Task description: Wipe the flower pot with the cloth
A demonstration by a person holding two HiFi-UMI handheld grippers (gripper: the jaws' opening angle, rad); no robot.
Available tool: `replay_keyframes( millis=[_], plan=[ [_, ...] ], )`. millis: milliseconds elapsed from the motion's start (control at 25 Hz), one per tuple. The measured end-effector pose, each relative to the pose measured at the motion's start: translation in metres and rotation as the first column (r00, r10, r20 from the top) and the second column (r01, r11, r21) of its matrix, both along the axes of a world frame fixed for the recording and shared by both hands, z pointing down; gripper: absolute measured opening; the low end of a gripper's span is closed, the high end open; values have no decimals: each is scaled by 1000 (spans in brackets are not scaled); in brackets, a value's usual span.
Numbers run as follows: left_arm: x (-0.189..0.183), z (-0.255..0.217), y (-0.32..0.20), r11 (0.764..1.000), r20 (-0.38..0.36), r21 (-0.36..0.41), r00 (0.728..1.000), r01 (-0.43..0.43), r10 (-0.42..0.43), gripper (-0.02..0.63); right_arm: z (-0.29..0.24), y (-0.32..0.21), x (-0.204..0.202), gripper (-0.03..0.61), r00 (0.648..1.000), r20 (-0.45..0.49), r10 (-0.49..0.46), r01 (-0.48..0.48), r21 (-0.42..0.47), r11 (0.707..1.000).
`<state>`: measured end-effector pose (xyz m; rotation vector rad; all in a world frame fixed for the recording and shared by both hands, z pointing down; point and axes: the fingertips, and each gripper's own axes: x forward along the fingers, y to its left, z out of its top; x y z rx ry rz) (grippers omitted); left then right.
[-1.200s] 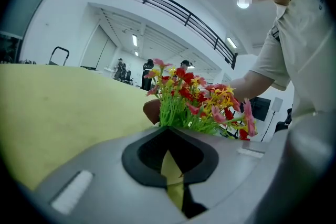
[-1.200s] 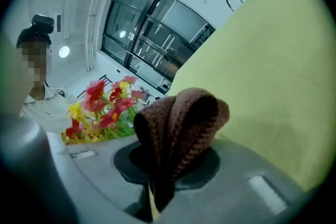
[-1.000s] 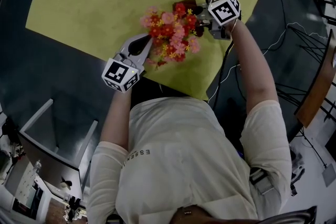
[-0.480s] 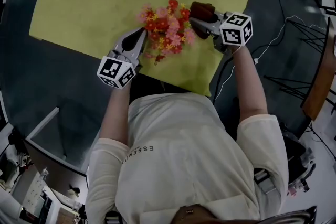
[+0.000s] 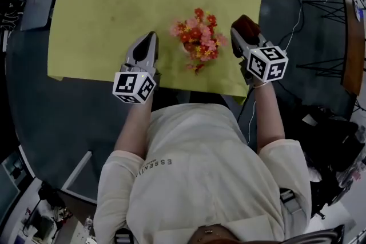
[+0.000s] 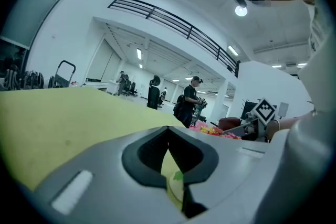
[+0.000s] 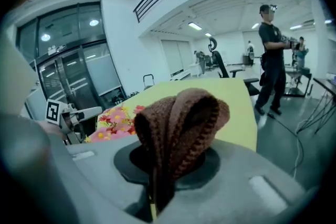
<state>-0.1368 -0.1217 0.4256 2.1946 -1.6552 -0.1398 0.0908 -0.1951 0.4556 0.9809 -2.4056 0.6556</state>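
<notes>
A bunch of red, pink and yellow flowers [image 5: 199,37] stands near the front edge of the yellow table [image 5: 114,3]; the blossoms hide the pot beneath them. My left gripper [image 5: 151,36] hovers to the left of the flowers, apart from them, jaws shut with nothing between them. To the right of the flowers, also apart, my right gripper [image 5: 246,42] is shut on a brown knitted cloth [image 5: 243,24]. In the right gripper view the cloth [image 7: 181,123] bulges folded out of the jaws, with the flowers [image 7: 118,118] at the left. The left gripper view shows the flowers [image 6: 210,130] low at the right.
The table's front edge [image 5: 171,84] lies just below both grippers. Cables [image 5: 297,14] run over the dark floor on the right. A person [image 7: 270,60] stands past the table's far right corner, and other people [image 6: 190,105] stand in the hall behind.
Both grippers have drawn away from the flowers, the left one off to the left. The right one has swung from pointing sideways at the flowers to pointing forward, keeping the cloth.
</notes>
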Motion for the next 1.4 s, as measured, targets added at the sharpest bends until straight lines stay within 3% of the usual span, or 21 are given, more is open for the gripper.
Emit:
replay_keyframes(
  millis=[280, 520, 960, 1120, 1240, 1400],
  plan=[
    [-26, -23, 19, 985, 66, 20, 984, -170, 168, 17, -39, 69, -39, 46, 989, -39, 144, -139, 115, 984],
    [-42, -27, 45, 960, 131, 40, 954, -278, 270, 17, -50, 126, -99, 46, 982, -102, 160, -139, 184, 973],
    [-56, -14, 63, 941, 100, 23, 938, -337, 333, 15, 9, 158, -195, 46, 995, -81, 65, -63, 30, 998],
    [-65, 1, 61, 938, 99, 2, 933, -347, 345, 16, 56, 140, -220, 46, 985, -128, 113, -111, 19, 994],
    [-72, 13, 58, 938, 106, -15, 933, -345, 345, 16, 86, 120, -223, 46, 969, -151, 196, -198, 6, 980],
    [-76, 31, 58, 937, 105, -51, 931, -347, 350, 15, 100, 90, -215, 46, 941, -80, 328, -330, -15, 944]
  ],
)
